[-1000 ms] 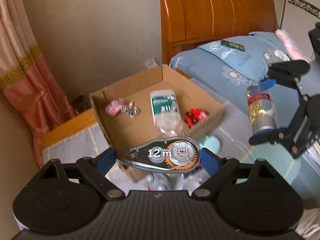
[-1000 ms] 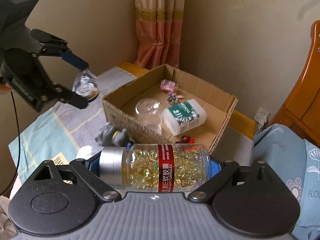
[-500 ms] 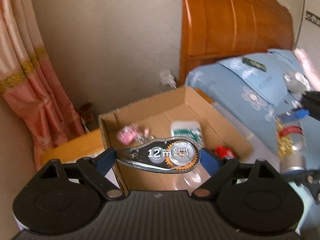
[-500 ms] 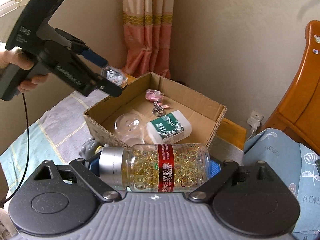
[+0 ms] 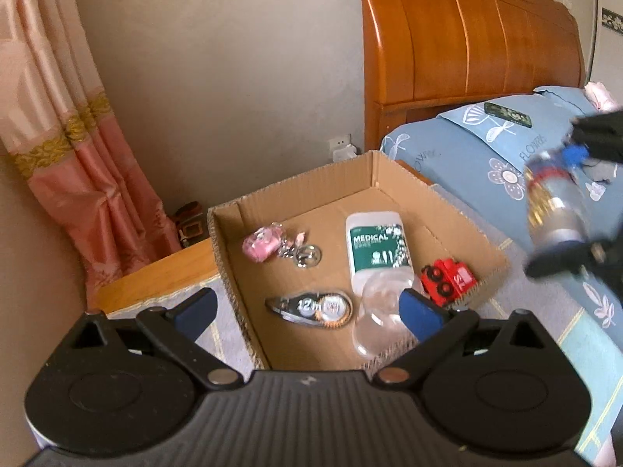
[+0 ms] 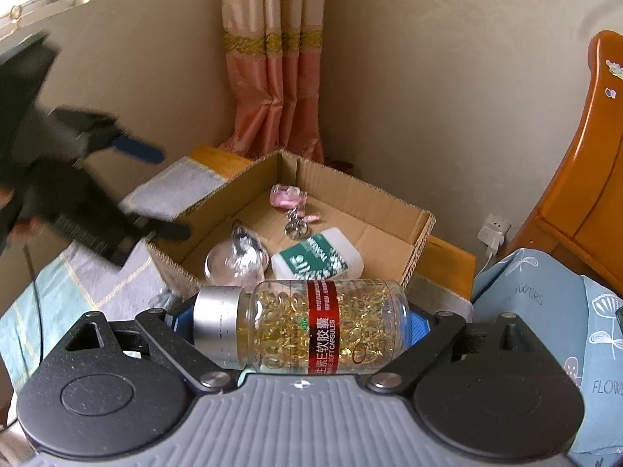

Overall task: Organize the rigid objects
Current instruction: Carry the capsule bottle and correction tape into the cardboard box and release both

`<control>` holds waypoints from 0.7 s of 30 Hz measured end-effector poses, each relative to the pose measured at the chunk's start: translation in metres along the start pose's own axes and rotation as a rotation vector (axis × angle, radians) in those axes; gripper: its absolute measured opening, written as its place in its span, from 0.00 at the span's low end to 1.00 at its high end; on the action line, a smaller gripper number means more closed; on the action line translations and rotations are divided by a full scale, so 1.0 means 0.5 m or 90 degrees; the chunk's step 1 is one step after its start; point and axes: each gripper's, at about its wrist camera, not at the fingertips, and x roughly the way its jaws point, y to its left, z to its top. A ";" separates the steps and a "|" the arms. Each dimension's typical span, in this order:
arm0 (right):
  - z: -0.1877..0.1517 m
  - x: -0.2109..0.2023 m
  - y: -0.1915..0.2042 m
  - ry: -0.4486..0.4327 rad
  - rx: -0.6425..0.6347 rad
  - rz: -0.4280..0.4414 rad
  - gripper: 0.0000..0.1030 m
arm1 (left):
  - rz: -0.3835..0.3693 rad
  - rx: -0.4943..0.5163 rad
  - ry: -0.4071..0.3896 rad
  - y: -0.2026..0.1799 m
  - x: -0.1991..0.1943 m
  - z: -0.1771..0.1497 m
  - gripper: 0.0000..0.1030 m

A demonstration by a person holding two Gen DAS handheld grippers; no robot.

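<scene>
A cardboard box [image 5: 459, 210] [image 6: 420, 229] sits on the bed. In it lie a correction tape dispenser [image 5: 309, 309], a white medical bottle [image 5: 375, 251] [image 6: 317, 260], a red toy truck [image 5: 447, 280], a pink keychain [image 5: 263, 243] [image 6: 286, 196] and a clear dome [image 5: 375, 321] [image 6: 233, 264]. My left gripper [image 5: 307, 309] is open and empty just above the box's near edge; it shows blurred in the right wrist view [image 6: 163, 190]. My right gripper [image 6: 298, 321] is shut on a capsule bottle [image 6: 303, 325] [image 5: 553, 210] with a silver cap, held sideways near the box.
A wooden headboard [image 5: 467, 39] and blue floral pillows [image 5: 486, 163] stand to the right. A pink curtain [image 5: 78, 155] hangs in the corner. A wooden nightstand [image 5: 155, 276] lies behind the box. A patterned cloth [image 6: 78, 272] covers the bed.
My left gripper moved over the box, opened and let go of the correction tape, which now lies in the box. My right gripper still holds the capsule bottle.
</scene>
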 end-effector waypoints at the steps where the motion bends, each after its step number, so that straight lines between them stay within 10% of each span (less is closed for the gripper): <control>1: 0.006 0.003 -0.003 -0.001 0.007 0.001 0.94 | 0.004 0.003 -0.003 -0.002 -0.008 -0.008 0.98; 21: 0.136 0.193 -0.093 0.053 0.190 -0.066 0.94 | 0.013 -0.069 0.013 -0.006 -0.034 -0.113 0.99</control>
